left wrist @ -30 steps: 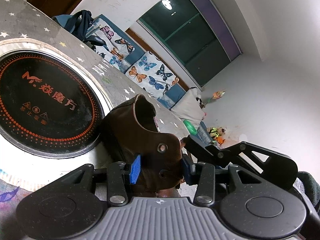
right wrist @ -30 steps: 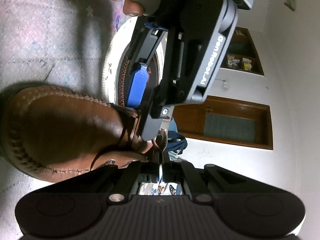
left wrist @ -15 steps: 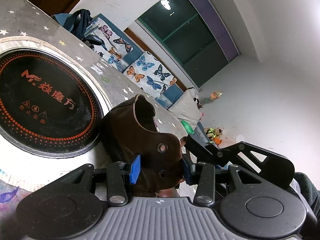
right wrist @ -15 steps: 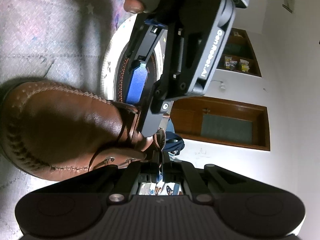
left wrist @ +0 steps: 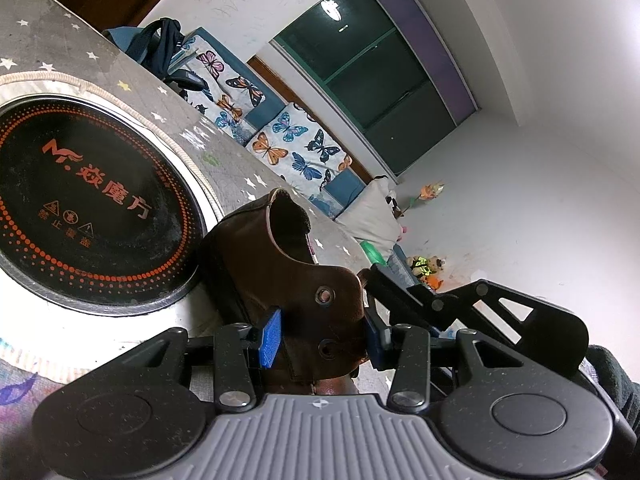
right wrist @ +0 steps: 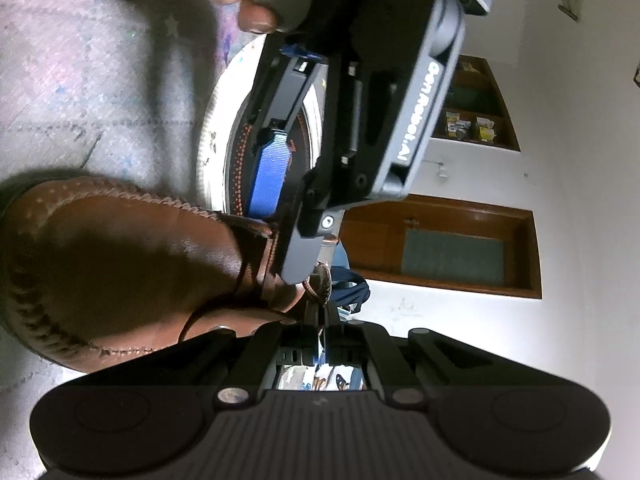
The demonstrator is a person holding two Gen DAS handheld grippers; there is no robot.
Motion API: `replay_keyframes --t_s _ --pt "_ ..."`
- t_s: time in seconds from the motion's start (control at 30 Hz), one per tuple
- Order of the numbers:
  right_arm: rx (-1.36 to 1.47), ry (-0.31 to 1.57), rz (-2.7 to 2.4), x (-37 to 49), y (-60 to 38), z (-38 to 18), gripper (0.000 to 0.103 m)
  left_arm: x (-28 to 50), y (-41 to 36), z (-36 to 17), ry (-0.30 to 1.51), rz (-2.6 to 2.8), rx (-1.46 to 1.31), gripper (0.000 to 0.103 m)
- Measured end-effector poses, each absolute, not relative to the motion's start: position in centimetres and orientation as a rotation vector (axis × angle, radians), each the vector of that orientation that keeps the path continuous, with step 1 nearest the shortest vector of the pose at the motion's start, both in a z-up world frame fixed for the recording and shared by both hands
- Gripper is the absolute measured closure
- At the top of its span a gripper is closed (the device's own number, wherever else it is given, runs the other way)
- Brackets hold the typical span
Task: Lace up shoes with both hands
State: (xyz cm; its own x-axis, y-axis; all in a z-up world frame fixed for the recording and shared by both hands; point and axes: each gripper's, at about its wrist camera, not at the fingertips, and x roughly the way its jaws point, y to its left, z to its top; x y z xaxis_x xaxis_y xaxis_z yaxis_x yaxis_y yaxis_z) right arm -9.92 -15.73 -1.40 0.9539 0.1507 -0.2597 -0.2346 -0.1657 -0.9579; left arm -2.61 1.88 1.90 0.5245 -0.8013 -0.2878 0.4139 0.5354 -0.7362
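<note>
Lacing judged barely begun: the brown shoe (left wrist: 280, 280), beside the counter's round black hob (left wrist: 80, 208), is clamped at its empty-eyeleted flap by the left tool (left wrist: 320, 336); the right tool (right wrist: 322, 320) is shut, lace not discernible.

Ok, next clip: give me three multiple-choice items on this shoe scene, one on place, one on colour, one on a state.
1. Where is the brown shoe? A on the black disc; B beside the black disc; C on the floor.
2. What colour are the left gripper pads? A red; B blue; C green.
3. The right gripper fingers are: A wide apart; B closed together; C around the shoe's toe.

1 B, the shoe lies next to the disc's rim. 2 B, blue shows on both sides of the shoe's flap. 3 B, hardly any gap shows between them.
</note>
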Motion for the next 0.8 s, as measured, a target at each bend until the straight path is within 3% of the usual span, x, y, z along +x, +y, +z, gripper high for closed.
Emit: replay_keyframes --t_s 0.8 --pt "-1.681 0.019 0.35 -9.9 -16.2 -0.9 0.101 -2.3 2.4 1.2 0.663 -0.824 -0.695 0.057"
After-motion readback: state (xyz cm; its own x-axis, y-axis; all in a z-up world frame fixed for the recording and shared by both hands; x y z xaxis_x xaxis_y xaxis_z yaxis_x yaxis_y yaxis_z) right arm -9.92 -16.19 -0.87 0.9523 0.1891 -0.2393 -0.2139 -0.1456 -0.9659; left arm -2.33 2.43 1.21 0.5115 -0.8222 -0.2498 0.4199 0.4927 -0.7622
